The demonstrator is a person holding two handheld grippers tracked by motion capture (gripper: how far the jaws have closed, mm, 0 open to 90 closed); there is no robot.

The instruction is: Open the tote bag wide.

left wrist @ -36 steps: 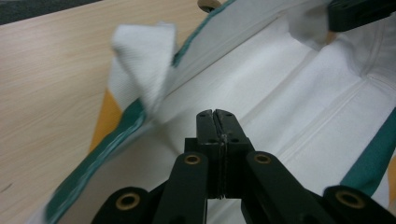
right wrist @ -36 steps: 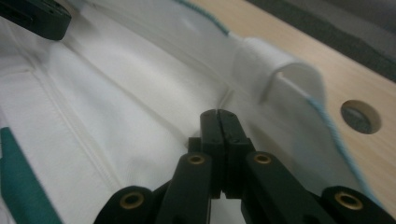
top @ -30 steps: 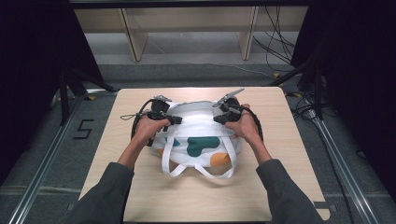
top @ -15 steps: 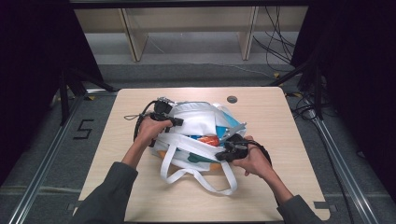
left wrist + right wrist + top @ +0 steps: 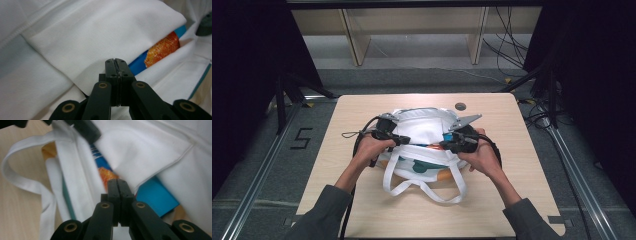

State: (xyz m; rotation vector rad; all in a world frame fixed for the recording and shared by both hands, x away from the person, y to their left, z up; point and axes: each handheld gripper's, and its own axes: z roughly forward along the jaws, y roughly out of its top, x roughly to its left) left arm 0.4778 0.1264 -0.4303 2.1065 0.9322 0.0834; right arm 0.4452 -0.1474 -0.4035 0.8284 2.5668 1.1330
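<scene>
A white tote bag (image 5: 422,127) lies on the wooden table (image 5: 512,190), its two straps (image 5: 422,187) looping toward the front edge. A blue and orange package (image 5: 162,48) shows inside the bag's mouth between the cloth layers. My left gripper (image 5: 404,141) is shut at the left side of the mouth, its jaws pinched on the upper white layer (image 5: 87,37). My right gripper (image 5: 443,145) is shut at the right side, on the seamed edge of the cloth (image 5: 150,152) over the package (image 5: 155,195). Each hand's gripper shows at the top of the other's view.
A small dark round disc (image 5: 460,106) sits on the table behind the bag. The bag's front carries a teal print (image 5: 427,160). Black cables (image 5: 362,137) trail off the left gripper. Wooden shelf legs (image 5: 354,37) stand on the floor beyond the table.
The right hand dropped from the bag's back right to its front right, then came up to the mouth. The top layer has been pulled back, showing the package. The left hand barely moved.
</scene>
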